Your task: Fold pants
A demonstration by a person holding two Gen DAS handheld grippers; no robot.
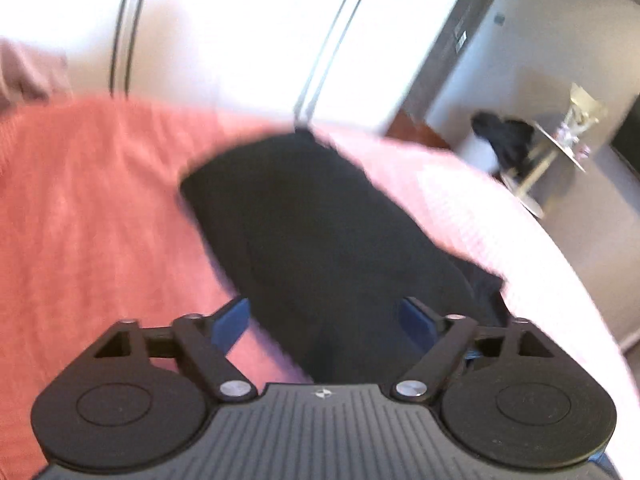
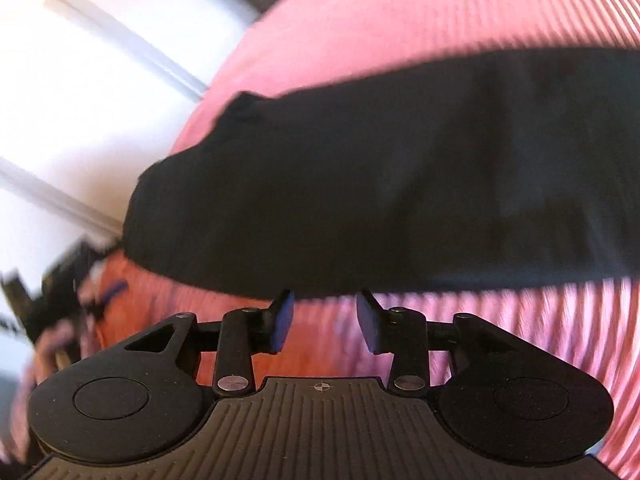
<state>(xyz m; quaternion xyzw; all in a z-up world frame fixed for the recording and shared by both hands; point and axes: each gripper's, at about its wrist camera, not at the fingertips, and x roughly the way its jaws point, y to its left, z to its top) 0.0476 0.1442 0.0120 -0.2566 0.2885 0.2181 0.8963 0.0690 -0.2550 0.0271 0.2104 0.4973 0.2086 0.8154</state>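
Note:
The black pants (image 1: 320, 224) lie folded into a long band on a pink ribbed bedspread (image 1: 92, 208). In the left wrist view my left gripper (image 1: 326, 322) is open, its blue-padded fingers wide apart over the near end of the pants, holding nothing. In the right wrist view the pants (image 2: 392, 184) stretch across the frame. My right gripper (image 2: 325, 320) is open and empty, its fingertips just short of the near edge of the cloth. Both views are blurred by motion.
The bedspread (image 2: 400, 12) covers a bed. White wardrobe doors (image 1: 240, 32) stand behind it. A small round side table (image 1: 560, 144) with dark cloth beside it stands on the floor at the right. The other gripper and hand (image 2: 68, 300) show at the left edge.

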